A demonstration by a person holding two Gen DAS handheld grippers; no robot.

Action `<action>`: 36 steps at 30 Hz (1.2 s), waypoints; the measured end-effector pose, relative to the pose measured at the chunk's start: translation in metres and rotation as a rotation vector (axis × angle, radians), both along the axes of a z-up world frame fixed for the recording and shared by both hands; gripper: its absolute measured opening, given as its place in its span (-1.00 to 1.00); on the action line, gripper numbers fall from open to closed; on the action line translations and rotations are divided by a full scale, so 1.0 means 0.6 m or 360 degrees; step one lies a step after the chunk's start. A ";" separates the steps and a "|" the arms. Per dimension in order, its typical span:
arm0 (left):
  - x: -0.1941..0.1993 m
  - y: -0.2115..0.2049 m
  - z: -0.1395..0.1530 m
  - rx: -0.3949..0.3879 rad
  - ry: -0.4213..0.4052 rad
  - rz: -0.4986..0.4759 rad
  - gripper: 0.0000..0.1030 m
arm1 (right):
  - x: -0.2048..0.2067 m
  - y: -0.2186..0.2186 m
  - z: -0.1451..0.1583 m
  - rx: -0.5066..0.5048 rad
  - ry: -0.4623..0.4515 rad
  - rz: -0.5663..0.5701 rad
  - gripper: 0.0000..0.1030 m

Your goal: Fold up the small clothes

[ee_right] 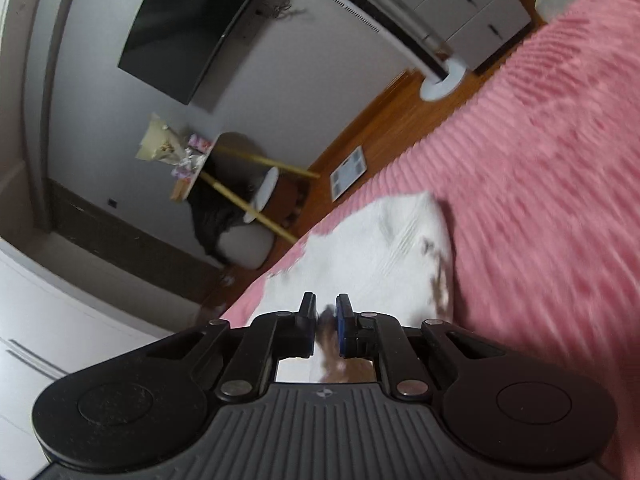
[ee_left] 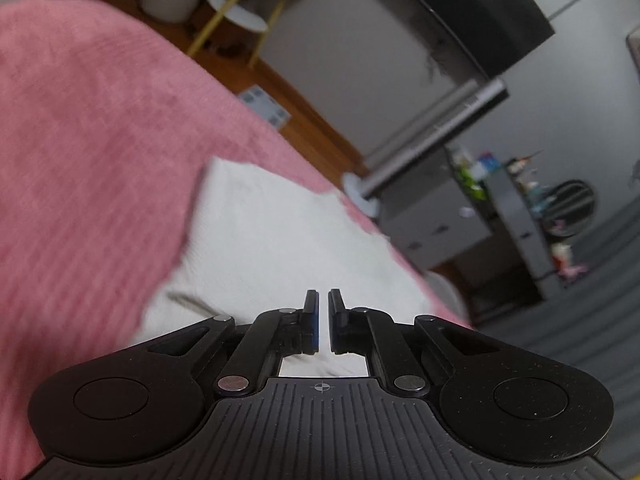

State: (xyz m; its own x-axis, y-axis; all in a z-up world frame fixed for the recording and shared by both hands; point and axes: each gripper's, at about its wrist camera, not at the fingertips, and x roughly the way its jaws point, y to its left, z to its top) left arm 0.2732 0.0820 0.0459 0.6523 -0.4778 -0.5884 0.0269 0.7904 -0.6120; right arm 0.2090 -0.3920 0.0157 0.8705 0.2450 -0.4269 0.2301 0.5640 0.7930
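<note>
A small white garment (ee_left: 260, 240) lies on a pink ribbed bedspread (ee_left: 80, 140), close to the bed's edge; in the left wrist view it fills the middle ground and runs from the fingertips up towards 12 and 1 o'clock, and in the right wrist view it stretches from the fingertips up towards 1 o'clock, with a brownish printed patch along its 3 o'clock border. The left gripper (ee_left: 324, 300) has its jaws pressed nearly together with only a sliver between them; white cloth sits right behind that sliver, but whether a fold is actually nipped there I cannot tell. The right gripper (ee_right: 325, 304) is drawn in on a bit of the garment's hem, a tuft of white and brown cloth showing between the blue pads. Both pictures are smeared, which suggests quick motion, and that is where the risk seems to lie. If the left jaws hold nothing, lifting would probably raise one corner only and the cloth would skew or bunch instead of folding straight. The right pinch looks shallow, near the fingertips, so a sharp pull could let the hem slip. With the wooden floor (ee_right: 380, 120) just beyond the bed edge, a dropped or dragged garment could slide off.
</note>
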 end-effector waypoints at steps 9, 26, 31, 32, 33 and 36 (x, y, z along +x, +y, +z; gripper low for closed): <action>-0.044 -0.060 -0.066 0.0504 -0.0046 -0.0592 0.42 | -0.035 0.007 -0.036 -0.0280 0.0031 0.0103 -0.44; -0.026 -0.134 -0.102 0.0666 -0.0063 -0.0782 -0.81 | -0.002 0.070 -0.067 -0.0738 0.0145 0.0582 -0.46; -0.028 -0.110 -0.085 0.0515 -0.0094 -0.0664 -0.89 | 0.000 0.074 -0.072 -0.0686 0.0123 0.0608 -0.84; -0.029 -0.105 -0.080 0.0484 -0.0107 -0.0649 -0.89 | -0.001 0.074 -0.071 -0.0680 0.0109 0.0608 -0.85; -0.029 -0.102 -0.076 0.0469 -0.0115 -0.0632 -0.89 | -0.004 0.074 -0.069 -0.0678 0.0099 0.0607 -0.85; -0.032 -0.093 -0.067 0.0464 -0.0131 -0.0575 -0.90 | -0.015 0.070 -0.063 -0.0673 0.0069 0.0580 -0.86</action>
State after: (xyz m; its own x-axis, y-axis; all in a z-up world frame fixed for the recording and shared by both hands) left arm 0.2540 0.0261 0.0056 0.5250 -0.5050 -0.6851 0.3708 0.8603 -0.3500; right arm 0.1998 -0.3501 -0.0222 0.7410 0.3260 -0.5871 -0.0116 0.8803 0.4743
